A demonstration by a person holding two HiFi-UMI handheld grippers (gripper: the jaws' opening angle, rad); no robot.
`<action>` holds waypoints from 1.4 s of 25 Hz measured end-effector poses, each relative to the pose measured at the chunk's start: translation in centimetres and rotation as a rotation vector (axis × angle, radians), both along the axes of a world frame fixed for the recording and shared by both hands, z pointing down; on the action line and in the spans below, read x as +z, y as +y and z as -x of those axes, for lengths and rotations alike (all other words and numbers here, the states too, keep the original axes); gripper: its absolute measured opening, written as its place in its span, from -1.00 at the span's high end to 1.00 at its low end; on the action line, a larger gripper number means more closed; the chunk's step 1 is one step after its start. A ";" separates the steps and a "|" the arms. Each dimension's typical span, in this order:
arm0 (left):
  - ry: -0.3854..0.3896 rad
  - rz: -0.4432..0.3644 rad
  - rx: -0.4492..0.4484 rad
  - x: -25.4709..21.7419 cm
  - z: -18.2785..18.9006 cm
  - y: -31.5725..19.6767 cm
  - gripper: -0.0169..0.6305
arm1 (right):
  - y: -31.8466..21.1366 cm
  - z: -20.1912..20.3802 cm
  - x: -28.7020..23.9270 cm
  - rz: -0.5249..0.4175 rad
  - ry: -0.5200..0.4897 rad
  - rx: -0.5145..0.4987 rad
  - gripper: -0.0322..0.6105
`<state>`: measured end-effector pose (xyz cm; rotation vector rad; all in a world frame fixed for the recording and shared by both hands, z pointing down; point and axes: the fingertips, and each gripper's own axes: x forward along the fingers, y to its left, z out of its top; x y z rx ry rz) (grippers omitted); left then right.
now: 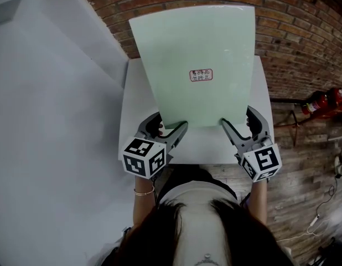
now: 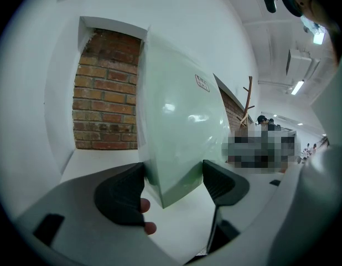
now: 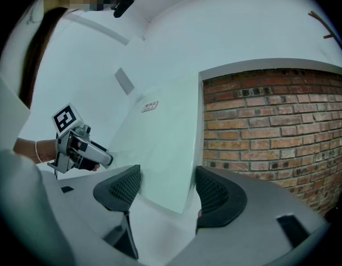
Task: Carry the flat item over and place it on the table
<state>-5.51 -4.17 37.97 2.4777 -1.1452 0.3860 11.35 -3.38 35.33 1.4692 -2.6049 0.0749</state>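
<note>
Your left gripper point(image 1: 172, 123) and right gripper point(image 1: 236, 118) each pinch a sheet point(image 1: 196, 43) corner, at 7 and 5 o'clock. It looks light, bendy and slick, so grip those corners evenly.

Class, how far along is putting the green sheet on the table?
Done: the green sheet is gripped at its near corners and is over the white table. In hand: the left gripper and right gripper hold it tilted up. Left: lay it flat and let go.
</note>
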 end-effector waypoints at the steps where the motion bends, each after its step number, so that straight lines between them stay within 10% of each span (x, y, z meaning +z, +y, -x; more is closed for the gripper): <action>1: 0.000 0.002 0.002 0.0 0.0 -0.3 -0.11 | -0.3 0.0 0.0 0.001 0.001 0.002 -0.15; 35: -0.008 0.092 0.054 3.7 2.2 -8.8 -0.11 | -8.2 2.2 3.8 0.093 0.007 0.062 -0.15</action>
